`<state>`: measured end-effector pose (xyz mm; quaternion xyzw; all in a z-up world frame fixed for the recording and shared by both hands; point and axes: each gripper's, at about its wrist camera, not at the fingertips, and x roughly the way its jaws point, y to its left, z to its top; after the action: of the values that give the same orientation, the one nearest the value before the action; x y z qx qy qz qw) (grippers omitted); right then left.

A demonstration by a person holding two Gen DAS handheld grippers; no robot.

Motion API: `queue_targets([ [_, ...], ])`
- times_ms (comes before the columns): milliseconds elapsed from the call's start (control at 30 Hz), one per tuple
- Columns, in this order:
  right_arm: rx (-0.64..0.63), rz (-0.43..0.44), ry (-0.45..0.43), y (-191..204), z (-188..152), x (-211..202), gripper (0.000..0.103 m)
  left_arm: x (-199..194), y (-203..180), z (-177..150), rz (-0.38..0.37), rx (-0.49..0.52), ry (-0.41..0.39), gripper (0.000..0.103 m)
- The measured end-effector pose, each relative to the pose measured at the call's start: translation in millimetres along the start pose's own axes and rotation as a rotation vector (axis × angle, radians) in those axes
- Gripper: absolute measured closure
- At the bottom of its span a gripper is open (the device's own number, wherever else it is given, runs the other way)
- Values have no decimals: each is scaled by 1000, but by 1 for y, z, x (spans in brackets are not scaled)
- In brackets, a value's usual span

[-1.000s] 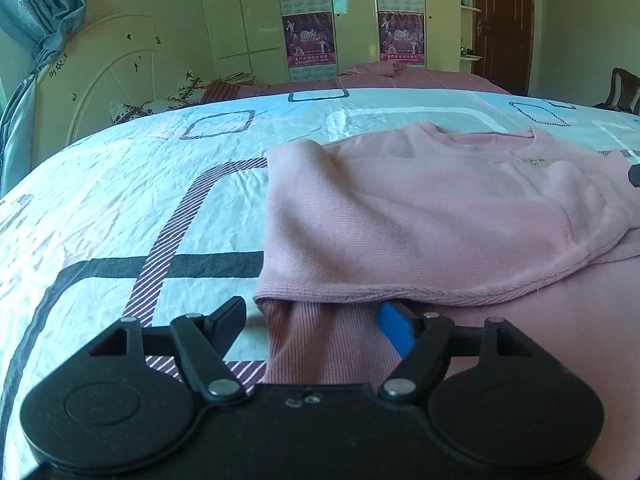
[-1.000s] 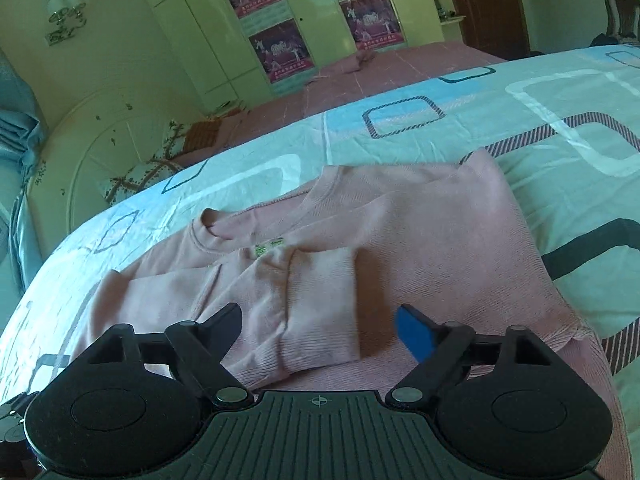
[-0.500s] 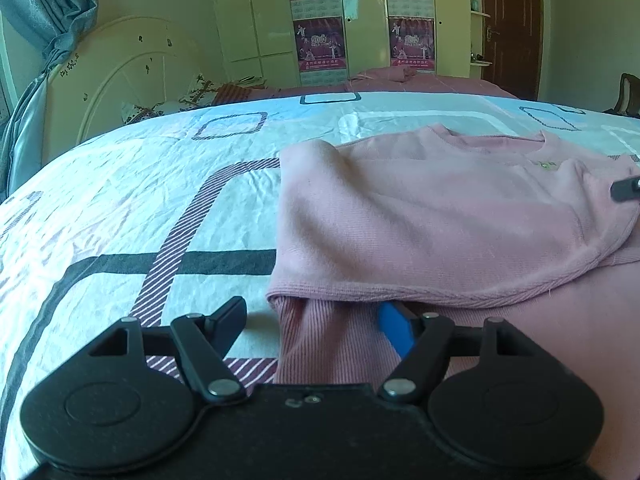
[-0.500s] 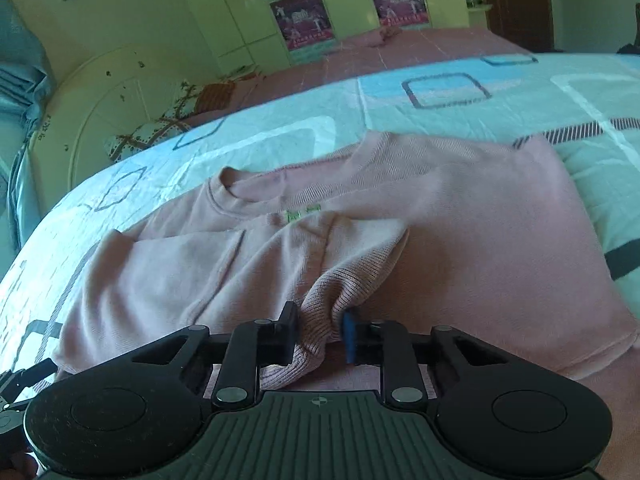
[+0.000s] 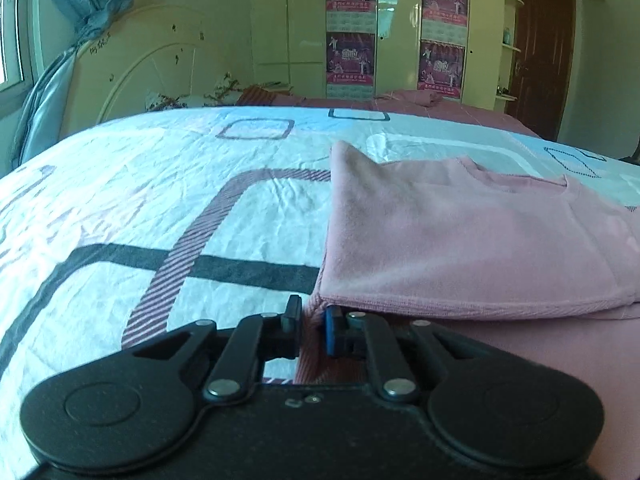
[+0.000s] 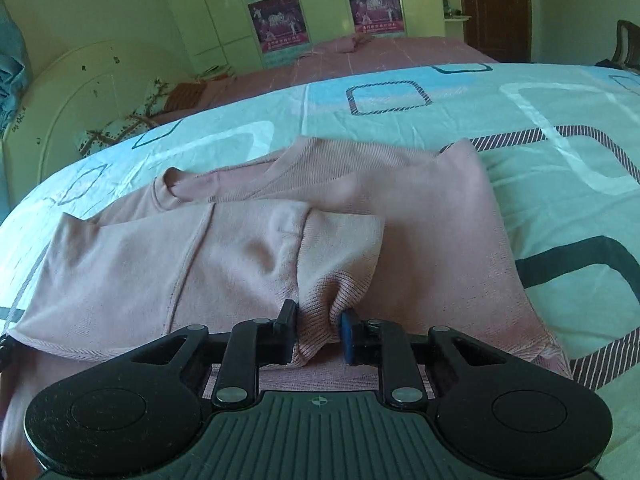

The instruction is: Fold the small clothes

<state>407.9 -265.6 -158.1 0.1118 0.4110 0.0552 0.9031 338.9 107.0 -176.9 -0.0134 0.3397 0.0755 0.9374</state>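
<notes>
A pink sweater (image 5: 460, 240) lies on the patterned bed sheet (image 5: 160, 208), its left side folded over the body. My left gripper (image 5: 312, 318) is shut on the near left corner of that folded edge. In the right wrist view the sweater (image 6: 440, 220) lies spread with a sleeve folded across its front. My right gripper (image 6: 318, 322) is shut on the ribbed sleeve cuff (image 6: 340, 256), which bunches between the fingers.
A white headboard (image 5: 152, 68) and pillows (image 6: 116, 132) are at the far left. A pink blanket (image 6: 380, 48) covers the far part of the bed. Wardrobes with posters (image 5: 352, 28) and a dark door (image 5: 544, 48) stand behind.
My left gripper has closed from open onto the sweater's folded corner. My right gripper closed on the sleeve cuff earlier and now lifts it, pulling the sleeve toward me.
</notes>
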Motion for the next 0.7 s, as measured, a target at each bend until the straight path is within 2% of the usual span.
queue_targets([
  [100,-9,6,20,-2,-5,0,81,0,4,4,-33,-21,22,91],
  [233,3,16,13,-6,-3,-8,80,-10,15,8,-81,-67,51,71],
  [267,12,28,16,-7,-3,-10,70,-14,18,10,-86,-76,57,67],
  [300,25,40,9,-9,-2,-13,62,-19,22,11,-90,-89,54,56],
  [333,35,33,-11,-10,-1,-17,47,-25,25,13,-87,-101,39,46],
  [367,37,26,-28,-11,0,-22,42,-32,27,14,-82,-110,21,43],
  [500,34,7,-61,-14,10,-26,42,-36,23,32,-126,-127,-9,44],
  [600,75,-11,-43,-21,20,-9,42,-20,7,50,-184,-133,-16,46],
  [700,99,-28,-13,-25,26,11,42,-1,-17,65,-238,-94,-11,47],
])
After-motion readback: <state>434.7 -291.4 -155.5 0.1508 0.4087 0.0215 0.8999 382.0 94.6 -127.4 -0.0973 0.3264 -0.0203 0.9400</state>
